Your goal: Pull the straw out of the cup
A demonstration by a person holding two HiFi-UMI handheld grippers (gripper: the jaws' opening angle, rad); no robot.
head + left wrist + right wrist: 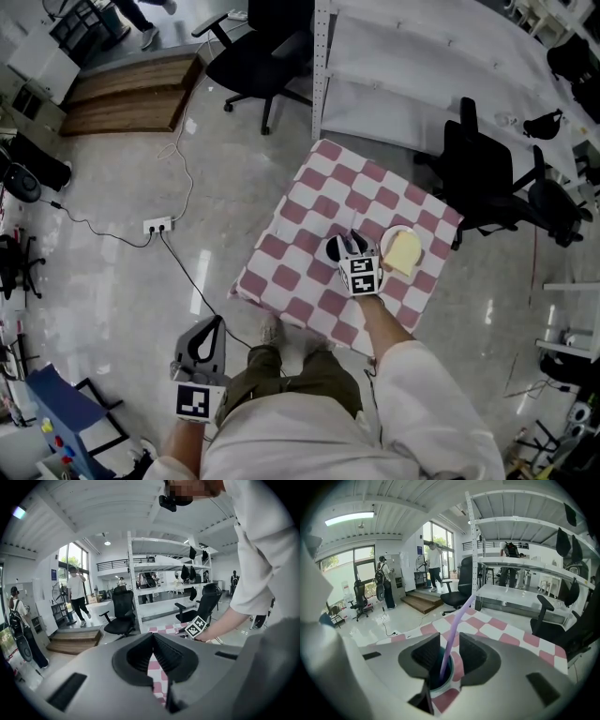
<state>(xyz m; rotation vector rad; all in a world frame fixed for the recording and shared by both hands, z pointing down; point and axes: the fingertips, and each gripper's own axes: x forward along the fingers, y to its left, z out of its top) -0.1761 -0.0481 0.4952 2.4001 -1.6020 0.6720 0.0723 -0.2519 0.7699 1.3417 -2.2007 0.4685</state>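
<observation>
A lilac straw (454,630) stands slanted in a dark cup with a teal rim (440,685) on the pink-and-white checked table (506,632). My right gripper (450,651) hangs just above the cup with the straw between its two jaws; a thin gap shows beside the straw, so the jaws stand open. In the head view the right gripper (352,246) covers most of the cup (335,249). My left gripper (208,335) is held low by the person's left side, away from the table, its fingertips touching and nothing in them (152,637).
A white plate with a yellow slice (403,251) lies just right of the cup. Black office chairs (483,173) stand to the right of and behind the table, beside a white shelf rack (422,66). A cable and power strip (157,225) lie on the floor at left.
</observation>
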